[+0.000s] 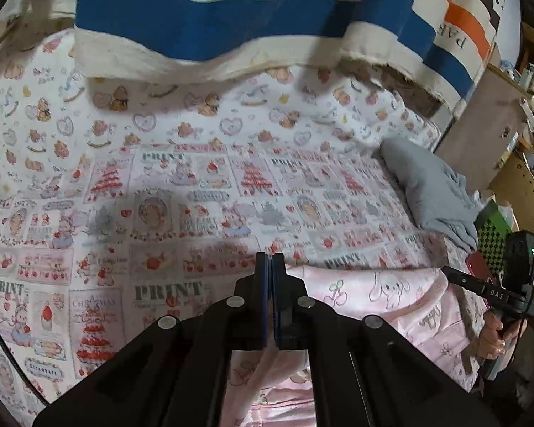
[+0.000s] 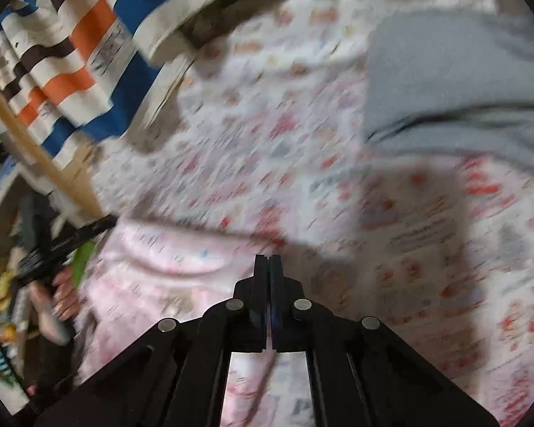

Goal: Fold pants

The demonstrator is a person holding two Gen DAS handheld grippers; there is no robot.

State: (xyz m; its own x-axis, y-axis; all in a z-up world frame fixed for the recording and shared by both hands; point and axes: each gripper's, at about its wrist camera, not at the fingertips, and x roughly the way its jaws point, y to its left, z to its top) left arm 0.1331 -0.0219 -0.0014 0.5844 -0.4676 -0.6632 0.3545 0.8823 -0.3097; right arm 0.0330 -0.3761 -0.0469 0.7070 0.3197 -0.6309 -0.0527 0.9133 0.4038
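Observation:
The pink pants (image 1: 384, 306) with cartoon prints lie on the patterned bedsheet (image 1: 160, 185), stretched between my two grippers. My left gripper (image 1: 270, 263) is shut on the pants' edge, with pink cloth hanging below its fingers. My right gripper (image 2: 269, 267) is shut on the pants (image 2: 167, 277) too; this view is blurred by motion. The right gripper also shows at the right edge of the left wrist view (image 1: 455, 277), held by a hand. The left gripper shows at the left of the right wrist view (image 2: 99, 227).
A grey garment (image 1: 430, 192) lies on the bed to the right, also in the right wrist view (image 2: 455, 82). A blue, orange and brown striped cloth (image 1: 231, 17) hangs along the far side. A wooden cabinet (image 1: 480, 131) stands beyond the bed's right corner.

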